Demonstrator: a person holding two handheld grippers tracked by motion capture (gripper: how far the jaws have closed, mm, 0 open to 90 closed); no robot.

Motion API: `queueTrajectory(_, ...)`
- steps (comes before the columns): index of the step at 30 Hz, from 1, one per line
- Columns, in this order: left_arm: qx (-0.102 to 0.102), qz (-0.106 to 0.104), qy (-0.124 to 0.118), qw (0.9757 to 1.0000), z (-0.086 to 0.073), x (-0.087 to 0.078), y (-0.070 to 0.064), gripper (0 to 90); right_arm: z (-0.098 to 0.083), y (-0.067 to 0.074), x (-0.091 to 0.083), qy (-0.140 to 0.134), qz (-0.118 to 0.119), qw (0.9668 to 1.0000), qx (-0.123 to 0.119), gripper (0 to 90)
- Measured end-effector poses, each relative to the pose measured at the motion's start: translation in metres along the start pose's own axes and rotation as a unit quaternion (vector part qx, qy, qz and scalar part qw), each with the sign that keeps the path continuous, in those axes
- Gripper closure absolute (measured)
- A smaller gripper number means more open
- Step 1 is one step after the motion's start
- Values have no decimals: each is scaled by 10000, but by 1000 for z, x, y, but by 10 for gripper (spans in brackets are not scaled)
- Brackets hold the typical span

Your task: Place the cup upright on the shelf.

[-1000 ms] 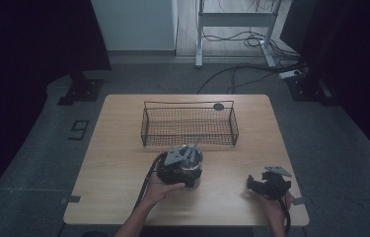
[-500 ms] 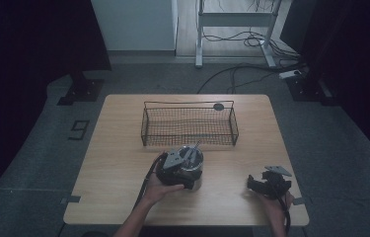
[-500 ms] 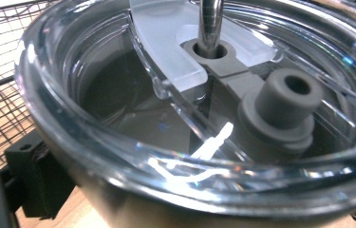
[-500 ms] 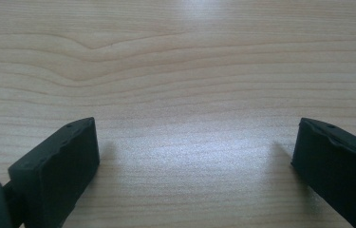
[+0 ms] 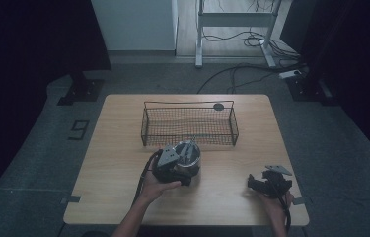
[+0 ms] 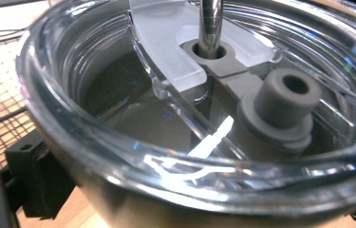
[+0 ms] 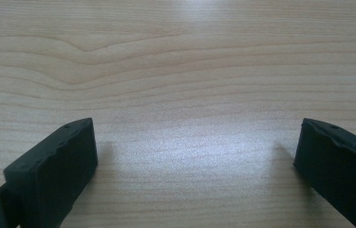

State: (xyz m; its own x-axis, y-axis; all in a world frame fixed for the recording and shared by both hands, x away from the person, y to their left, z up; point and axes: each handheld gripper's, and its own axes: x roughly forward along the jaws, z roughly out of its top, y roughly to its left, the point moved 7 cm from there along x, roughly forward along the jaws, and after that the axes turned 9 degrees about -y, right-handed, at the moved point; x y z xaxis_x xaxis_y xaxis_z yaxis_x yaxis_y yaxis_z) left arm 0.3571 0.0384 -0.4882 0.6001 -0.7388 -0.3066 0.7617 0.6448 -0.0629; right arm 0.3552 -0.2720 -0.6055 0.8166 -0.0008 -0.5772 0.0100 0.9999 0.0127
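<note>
High view, item one: a person is standing at the near edge of a wooden table (image 5: 118, 148), working a hand-held gripper in each hand. Item two: a wire basket (image 5: 190, 123) is sitting empty toward the far middle of the table, with a small dark disc (image 5: 218, 106) just beyond its far right corner. Item three: a metal tumbler (image 5: 188, 159) with a clear lid (image 6: 118, 156) and a metal straw (image 6: 210, 21) is standing just near of the basket; the left gripper (image 5: 170, 165) is pressing against it from the near left, one black jaw showing at the tumbler's side in the left gripper view, though whether the jaws are actually clamping the body I cannot tell. Item four: the right gripper (image 5: 266, 183) is resting low at the near right, well apart from the tumbler, its jaws spread wide over bare wood and holding nothing. Handling note, offered as a judgement: the likely step is lifting the tumbler into the basket. It is looking smooth-walled and top-heavy with the straw, so the grasp is best taken square on the body, below the lid rim, firm before any lift, kept upright, and raised high enough to clear the basket's near wall before lowering.
</note>
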Motion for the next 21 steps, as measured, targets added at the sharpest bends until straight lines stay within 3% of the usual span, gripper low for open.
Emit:
queueTrajectory(6, -18, 157, -8, 9999, 10, -2, 3, 37, 1, 0, 1, 17, 13, 10000, -10, 0)
queueTrajectory(21, -48, 127, -211, 9997, 32, -15, 9, 38, 1, 0, 1, 13, 10, 10000, -15, 0)
